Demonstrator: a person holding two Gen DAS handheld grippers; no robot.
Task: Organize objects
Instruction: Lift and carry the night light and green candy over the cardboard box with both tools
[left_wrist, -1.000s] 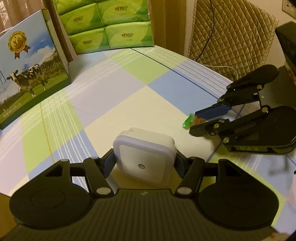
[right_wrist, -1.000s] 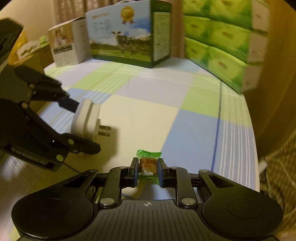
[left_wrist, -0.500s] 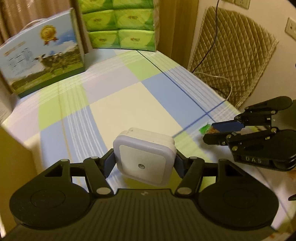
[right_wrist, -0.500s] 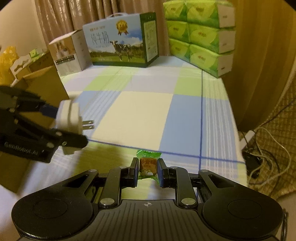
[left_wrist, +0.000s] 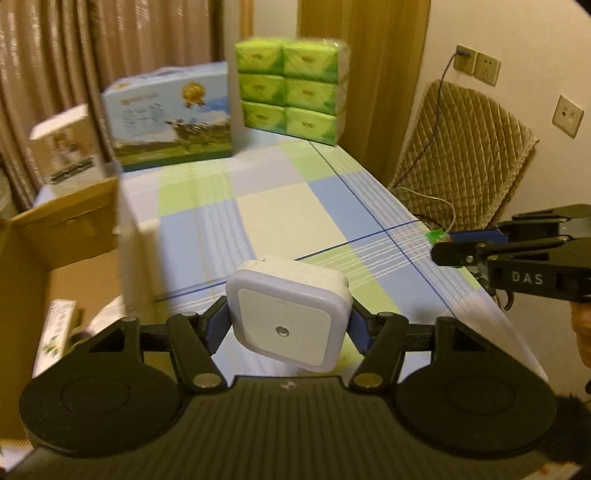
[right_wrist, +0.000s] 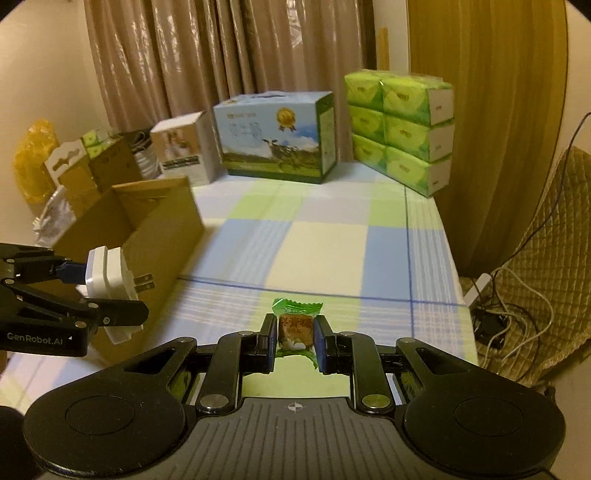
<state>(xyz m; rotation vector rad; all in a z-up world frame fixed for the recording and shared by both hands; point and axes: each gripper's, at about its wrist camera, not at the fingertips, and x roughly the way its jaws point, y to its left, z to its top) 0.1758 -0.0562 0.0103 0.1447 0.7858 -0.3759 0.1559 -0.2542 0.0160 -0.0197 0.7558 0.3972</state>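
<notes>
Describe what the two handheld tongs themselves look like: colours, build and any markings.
Both tongs, left and right, are matte black linkages with silver pivot pins, blue pads on the fingers, round discs and a ribbed grey body behind. White lettering reads "GenRobot.AI" on the left one, "DAS" on the right. No cables or sleeves show.

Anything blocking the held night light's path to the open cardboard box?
Nothing visible. The night light, clamped in the left gripper, hangs above the table beside the cardboard box, whose open top faces up.
</notes>
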